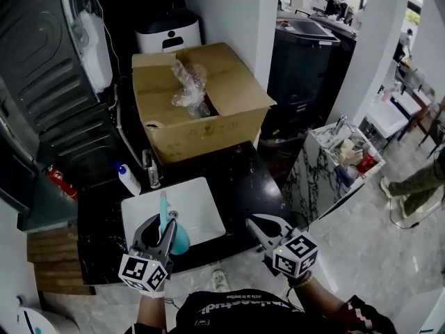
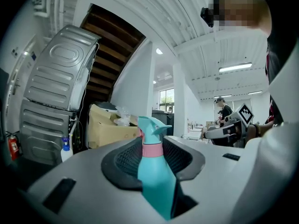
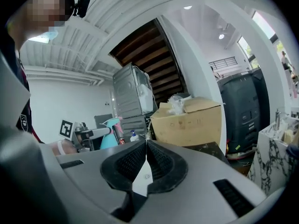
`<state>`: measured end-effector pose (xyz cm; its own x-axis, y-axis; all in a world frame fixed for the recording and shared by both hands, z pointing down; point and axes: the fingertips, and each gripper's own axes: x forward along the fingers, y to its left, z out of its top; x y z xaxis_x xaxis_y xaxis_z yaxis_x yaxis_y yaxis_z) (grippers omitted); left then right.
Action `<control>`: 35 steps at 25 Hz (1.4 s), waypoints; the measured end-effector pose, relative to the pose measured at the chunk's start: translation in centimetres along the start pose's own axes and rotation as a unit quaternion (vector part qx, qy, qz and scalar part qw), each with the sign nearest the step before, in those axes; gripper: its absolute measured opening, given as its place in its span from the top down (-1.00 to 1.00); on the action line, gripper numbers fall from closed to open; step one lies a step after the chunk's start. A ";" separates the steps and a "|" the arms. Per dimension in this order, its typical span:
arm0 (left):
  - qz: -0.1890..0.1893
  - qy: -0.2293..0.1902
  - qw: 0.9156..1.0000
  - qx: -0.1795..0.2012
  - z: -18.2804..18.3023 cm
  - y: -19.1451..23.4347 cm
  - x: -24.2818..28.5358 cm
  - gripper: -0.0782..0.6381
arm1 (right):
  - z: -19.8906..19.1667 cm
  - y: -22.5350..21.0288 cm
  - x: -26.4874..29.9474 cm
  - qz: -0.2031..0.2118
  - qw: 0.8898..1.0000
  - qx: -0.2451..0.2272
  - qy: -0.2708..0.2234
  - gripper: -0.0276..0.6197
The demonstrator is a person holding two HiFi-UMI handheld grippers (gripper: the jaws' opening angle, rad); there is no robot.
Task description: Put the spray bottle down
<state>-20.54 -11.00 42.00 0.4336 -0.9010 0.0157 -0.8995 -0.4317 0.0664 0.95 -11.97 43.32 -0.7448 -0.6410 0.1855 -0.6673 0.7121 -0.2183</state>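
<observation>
A teal spray bottle (image 1: 172,229) with a pink collar stands upright between the jaws of my left gripper (image 1: 161,229), which is shut on its body over the near part of the white sink basin (image 1: 201,207). In the left gripper view the spray bottle (image 2: 155,171) fills the gap between the pads, its nozzle pointing right. My right gripper (image 1: 259,229) hovers at the counter's front right edge, its jaws touching with nothing between them. The right gripper view shows the spray bottle (image 3: 110,133) held off to the left.
A black counter (image 1: 243,179) holds the sink, a chrome tap (image 1: 149,167) and a white soap bottle (image 1: 128,178). An open cardboard box (image 1: 198,110) with crumpled plastic sits behind. A dark appliance (image 1: 302,54) stands at right, a marble-sided cart (image 1: 334,158) beside it.
</observation>
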 end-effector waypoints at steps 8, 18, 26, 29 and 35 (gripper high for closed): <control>-0.042 -0.013 0.999 0.007 0.5 4.6 5.5 0.37 | 1.8 -1.2 5.9 -0.009 1.000 -0.001 0.000 0.79; -0.065 0.006 0.998 -0.017 -1.6 3.3 10.4 0.37 | 2.2 -6.4 6.6 -0.030 0.999 0.006 0.010 0.79; -0.047 0.004 0.999 -0.021 -2.3 0.5 16.3 0.37 | 3.4 -11.7 6.6 -0.003 1.000 -0.006 0.022 0.79; -0.053 0.001 0.999 -0.012 -2.5 -1.2 18.4 0.37 | 3.4 -13.3 6.4 0.003 1.000 -0.007 0.027 0.79; -0.067 -0.019 0.998 0.003 -4.8 -3.7 22.4 0.37 | 3.0 -15.9 5.4 0.000 0.999 0.002 0.033 0.79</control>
<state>-7.25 -29.33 46.91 0.5482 -0.8358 -0.0306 -0.8337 -0.5490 0.0596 7.57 -27.55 44.91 -0.7436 -0.6206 0.2488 -0.6675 0.7106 -0.2224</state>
